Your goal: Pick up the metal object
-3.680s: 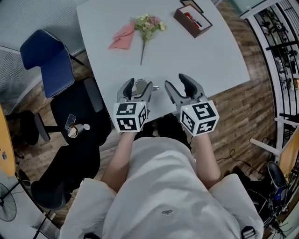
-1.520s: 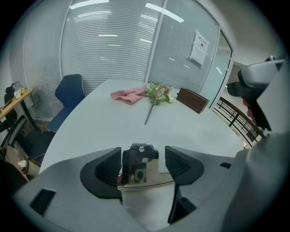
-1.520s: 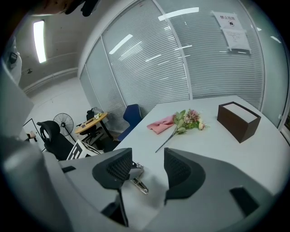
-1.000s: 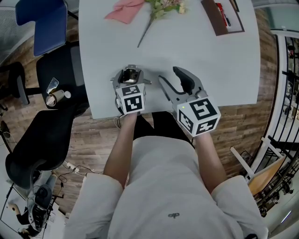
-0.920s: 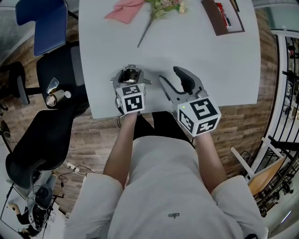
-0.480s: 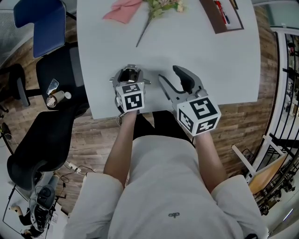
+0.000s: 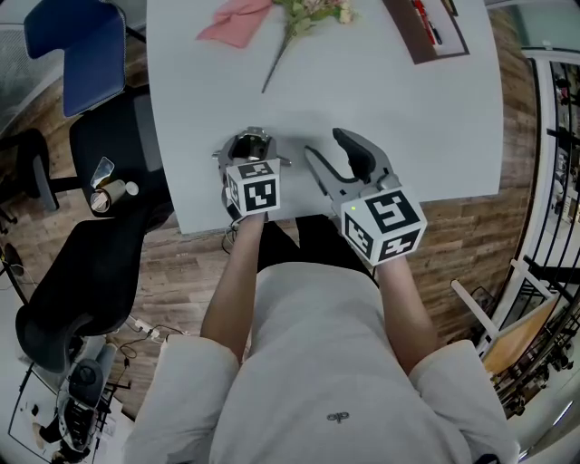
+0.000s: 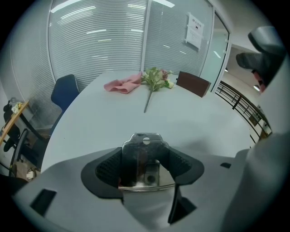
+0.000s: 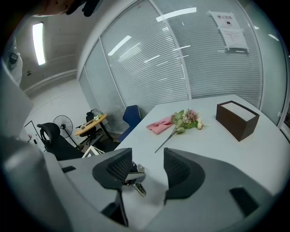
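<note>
Metal object (image 8: 145,152) is sitting clamped between the left gripper's (image 8: 145,166) jaws, over the table's (image 7: 408,109) near edge. Right gripper (image 9: 148,166) is hovering beside it, jaws apart, empty. Flower (image 7: 308,14) and cloth (image 7: 237,20) are lying well beyond.

The table (image 7: 408,118) carries a pink cloth (image 7: 237,18) just beside a flower sprig (image 7: 299,23), with a brown box (image 7: 426,32) further right. A blue chair (image 7: 77,54) and a black office chair (image 7: 82,272) stand left of it.

Silver metal object (image 8: 145,156) (pink cloth (image 7: 237,20))
</note>
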`<state>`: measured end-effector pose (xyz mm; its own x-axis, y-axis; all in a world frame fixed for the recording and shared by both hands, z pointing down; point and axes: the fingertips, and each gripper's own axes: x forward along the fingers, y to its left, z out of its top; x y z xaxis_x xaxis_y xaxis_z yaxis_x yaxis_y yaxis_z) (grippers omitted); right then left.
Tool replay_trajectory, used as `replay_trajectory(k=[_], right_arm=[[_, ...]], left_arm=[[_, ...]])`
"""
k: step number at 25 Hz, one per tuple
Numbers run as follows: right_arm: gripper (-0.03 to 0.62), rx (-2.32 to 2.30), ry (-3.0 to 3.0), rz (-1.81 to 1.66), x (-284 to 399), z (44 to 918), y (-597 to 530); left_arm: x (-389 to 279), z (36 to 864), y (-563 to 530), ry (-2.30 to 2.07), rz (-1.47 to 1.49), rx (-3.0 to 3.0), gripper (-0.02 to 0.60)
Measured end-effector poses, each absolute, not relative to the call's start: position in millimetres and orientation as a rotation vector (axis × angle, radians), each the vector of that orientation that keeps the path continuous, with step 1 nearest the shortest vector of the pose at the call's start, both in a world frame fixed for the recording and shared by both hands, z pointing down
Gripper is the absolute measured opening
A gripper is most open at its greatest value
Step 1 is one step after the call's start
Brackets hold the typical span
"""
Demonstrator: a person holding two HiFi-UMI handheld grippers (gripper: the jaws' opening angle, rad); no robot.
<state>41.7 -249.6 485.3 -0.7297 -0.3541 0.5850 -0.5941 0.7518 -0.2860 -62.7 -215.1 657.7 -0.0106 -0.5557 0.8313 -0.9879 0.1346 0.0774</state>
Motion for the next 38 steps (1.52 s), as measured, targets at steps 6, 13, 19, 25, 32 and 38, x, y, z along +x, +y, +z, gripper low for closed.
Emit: replay_trajectory(k=[6, 13, 19, 25, 32, 38], right_arm=[[0.213, 0.729, -2.441, 0.631, 42.0, 484.3, -248.6], [0.213, 0.764, -2.440, 0.622, 43.5, 477.7, -247.8], [0.213, 0.800, -2.444, 0.621, 41.4, 472.6, -248.2], [0.213, 0.850, -2.461, 0.605, 37.5, 461.0, -247.4], [0.213, 0.930, -2.470, 0.592, 33.8, 450.1, -244.2], [0.213, 0.994, -2.474, 0.572, 31.1, 440.3, -236.0]], left_arm=[[-62.5, 659.2, -215.4, -1.647, 0.753, 1.519, 0.296], [-64.0, 657.9, -213.0, -1.631, 0.768, 1.524, 0.296], [-67.7, 655.6, -209.5, -1.618, 0.783, 1.539, 0.296], [-71.1, 643.6, -211.1, -1.611, 0.788, 1.586, 0.296], [-81.5, 626.9, -212.9, -1.610, 0.789, 1.649, 0.296], [-92.2, 604.6, -209.3, -1.621, 0.756, 1.717, 0.295]])
